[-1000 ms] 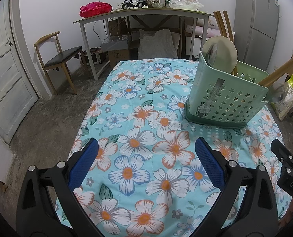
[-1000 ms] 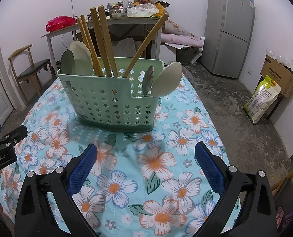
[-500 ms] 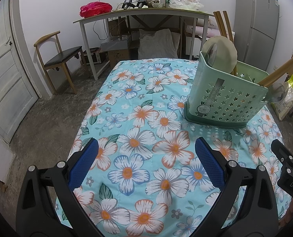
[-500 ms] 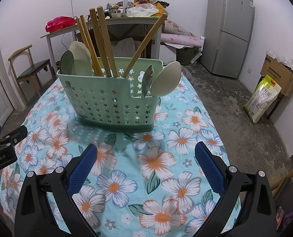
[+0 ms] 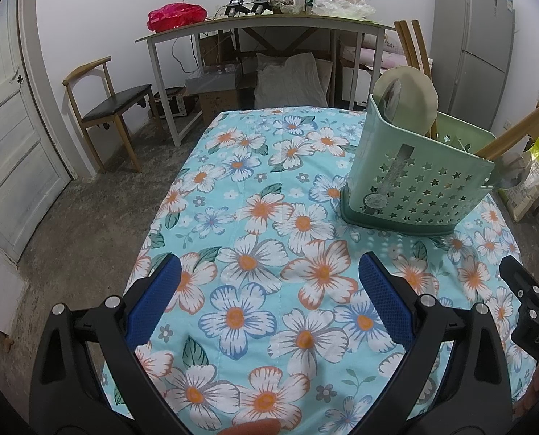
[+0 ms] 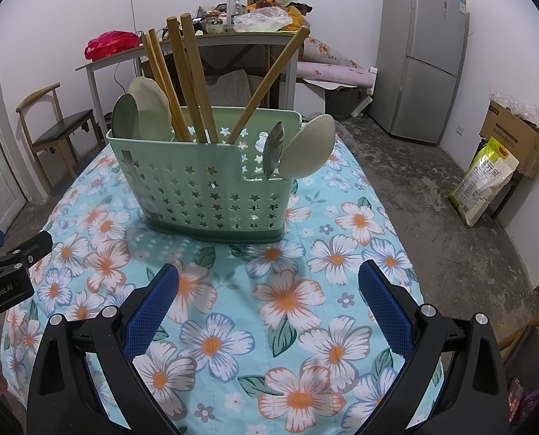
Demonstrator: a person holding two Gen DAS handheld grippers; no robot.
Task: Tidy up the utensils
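Utensils upright in caddy, jaws spread

I see bare counter near both tongs | only obstacle: utensil basket far centre, wooden handles jutting upward

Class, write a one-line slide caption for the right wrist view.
Open right claw faces a green utensil basket on the floral tablecloth.

The left hand-held gripper hangs wide open over the floral desk. A green caddy holding utensils stands ahead to its right.
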